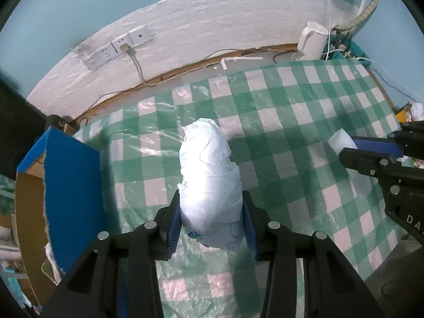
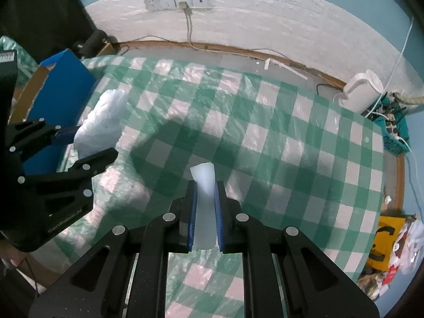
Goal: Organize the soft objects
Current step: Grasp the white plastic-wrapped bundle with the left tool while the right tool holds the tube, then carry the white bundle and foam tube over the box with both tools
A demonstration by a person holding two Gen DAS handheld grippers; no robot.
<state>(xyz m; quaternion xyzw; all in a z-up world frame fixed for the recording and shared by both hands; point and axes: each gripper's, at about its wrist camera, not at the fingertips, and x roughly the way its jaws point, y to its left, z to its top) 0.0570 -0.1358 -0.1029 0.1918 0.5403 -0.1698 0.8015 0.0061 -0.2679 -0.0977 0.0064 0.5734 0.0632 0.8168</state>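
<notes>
My left gripper (image 1: 210, 212) is shut on a crumpled white plastic bag bundle (image 1: 209, 175) and holds it above the green-checked tablecloth (image 1: 304, 111). The bundle also shows in the right wrist view (image 2: 102, 124), with the left gripper (image 2: 79, 145) at the left. My right gripper (image 2: 205, 204) is shut on a white foam piece (image 2: 204, 193) that sticks out past the blue pads. In the left wrist view the right gripper (image 1: 352, 148) enters from the right with the foam piece (image 1: 340, 141) in it.
A blue-sided cardboard box (image 1: 71, 185) stands open at the table's left edge; it also shows in the right wrist view (image 2: 63, 90). A white kettle (image 1: 312, 41) and tangled cables sit at the far right corner. Wall sockets (image 2: 176, 1) with a plugged-in cable line the back wall.
</notes>
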